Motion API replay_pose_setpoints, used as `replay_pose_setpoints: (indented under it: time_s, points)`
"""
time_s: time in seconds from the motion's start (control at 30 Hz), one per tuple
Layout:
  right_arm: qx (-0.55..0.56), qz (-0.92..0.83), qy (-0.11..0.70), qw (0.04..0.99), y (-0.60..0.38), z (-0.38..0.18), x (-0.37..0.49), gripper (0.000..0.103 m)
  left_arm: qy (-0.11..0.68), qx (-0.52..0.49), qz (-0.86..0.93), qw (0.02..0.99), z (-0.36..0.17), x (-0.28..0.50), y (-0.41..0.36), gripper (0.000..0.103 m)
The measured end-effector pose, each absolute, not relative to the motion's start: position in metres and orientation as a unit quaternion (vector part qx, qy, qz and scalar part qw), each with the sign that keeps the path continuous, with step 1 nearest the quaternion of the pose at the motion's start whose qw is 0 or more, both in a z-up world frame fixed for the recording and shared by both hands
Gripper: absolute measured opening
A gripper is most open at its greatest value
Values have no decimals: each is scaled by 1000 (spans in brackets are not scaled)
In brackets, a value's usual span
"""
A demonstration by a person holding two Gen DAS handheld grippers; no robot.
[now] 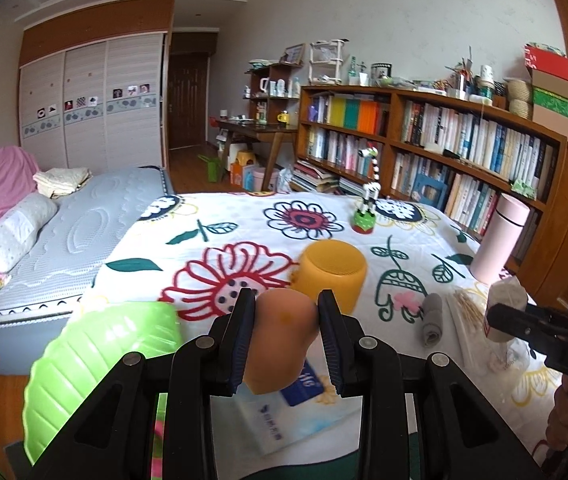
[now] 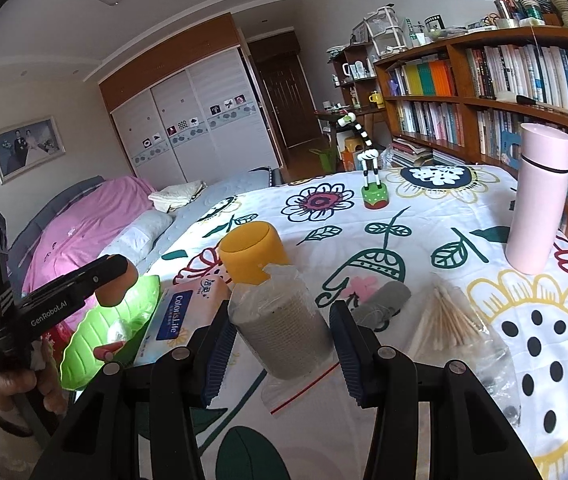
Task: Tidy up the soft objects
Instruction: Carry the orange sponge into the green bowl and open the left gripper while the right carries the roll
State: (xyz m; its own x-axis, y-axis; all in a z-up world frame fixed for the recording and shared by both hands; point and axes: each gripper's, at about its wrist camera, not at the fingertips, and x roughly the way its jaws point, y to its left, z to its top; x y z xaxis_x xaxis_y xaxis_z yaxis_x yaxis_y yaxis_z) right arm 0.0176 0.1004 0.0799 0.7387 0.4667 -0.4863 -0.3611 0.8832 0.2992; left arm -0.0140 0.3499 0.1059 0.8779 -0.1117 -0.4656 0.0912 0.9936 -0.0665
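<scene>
Beside the yellow cup [image 1: 330,274] on the flower-print desk [image 1: 244,216], the left hand-held gripper [image 1: 286,334] is clamped on a tan soft sponge [image 1: 282,344], raised above the tissue pack [image 2: 176,316] near the green leaf-shaped tray [image 1: 96,360]. Just right of that cup, the right hand-held gripper [image 2: 282,340] squeezes a bagged gauze roll [image 2: 280,320], with a grey rolled cloth [image 2: 382,304] and cotton swabs [image 2: 444,320] lying further right.

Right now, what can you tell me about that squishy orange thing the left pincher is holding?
The orange soft object is a smooth, rounded, peach-orange lump, sponge-like by its look, with a small darker yellow spot on its front. The left gripper holds it, its jaws pressing both sides. It is lifted above the tissue pack, beside the green leaf-shaped dish.
</scene>
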Motion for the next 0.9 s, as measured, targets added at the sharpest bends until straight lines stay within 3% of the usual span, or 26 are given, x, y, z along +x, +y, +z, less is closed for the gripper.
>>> replay_pose_setpoints:
  time_s: [0.5, 0.9]
  points:
    - [83, 289, 281, 912, 153, 89, -1, 51, 231, -37, 8, 972, 113, -51, 412, 33]
    - [49, 329, 273, 903, 199, 102, -13, 51, 253, -49, 49, 965, 89, -82, 456, 34]
